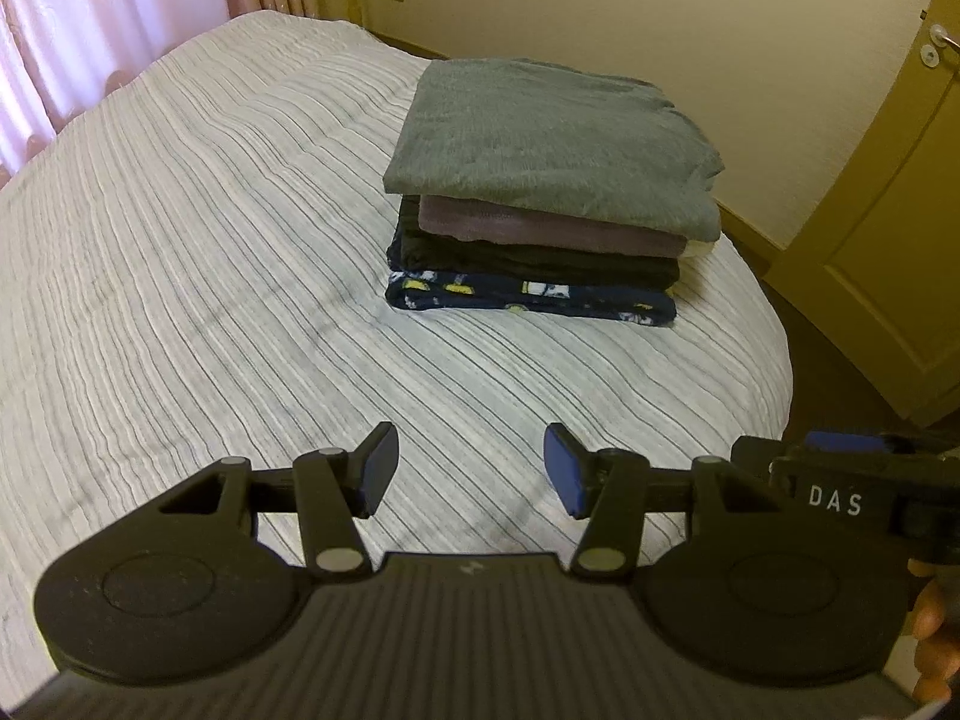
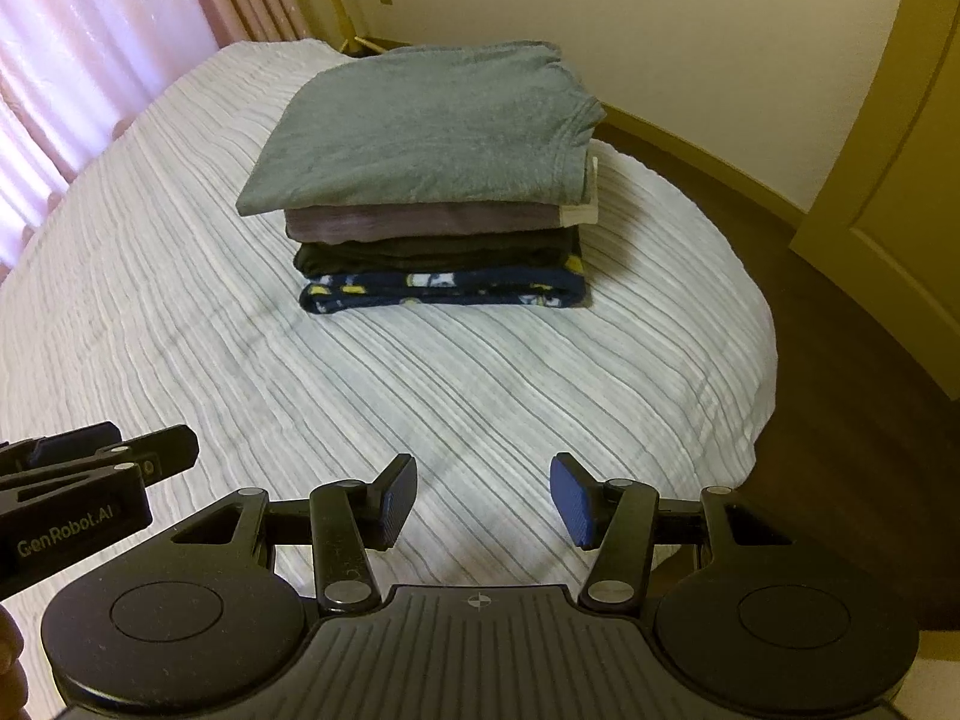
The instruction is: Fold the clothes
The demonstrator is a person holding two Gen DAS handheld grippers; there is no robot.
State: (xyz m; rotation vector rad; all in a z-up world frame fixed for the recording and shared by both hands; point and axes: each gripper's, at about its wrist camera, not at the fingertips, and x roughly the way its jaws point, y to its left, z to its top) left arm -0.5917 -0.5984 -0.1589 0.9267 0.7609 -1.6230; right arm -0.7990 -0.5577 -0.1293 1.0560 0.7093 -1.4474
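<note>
A stack of folded clothes [image 1: 540, 204] [image 2: 432, 180] sits on the striped white bed [image 1: 180, 252] [image 2: 150, 312], near its far right side. A grey-green garment [image 1: 552, 132] [image 2: 420, 126] lies on top, over a mauve one [image 1: 540, 228], a black one and a navy patterned one [image 1: 528, 297] [image 2: 444, 288]. My left gripper [image 1: 471, 468] hangs open above bare bedspread, well short of the stack. My right gripper [image 2: 483, 498] is open too, empty, over the bed's near part. Each gripper shows at the edge of the other's view.
The bed's right edge drops to a dark floor [image 2: 840, 360]. A yellow door [image 1: 900, 228] [image 2: 900, 168] stands at the right, pink curtains [image 1: 90, 30] [image 2: 90, 48] at the left, a cream wall behind. A person's fingers [image 1: 933, 648] show at the lower right.
</note>
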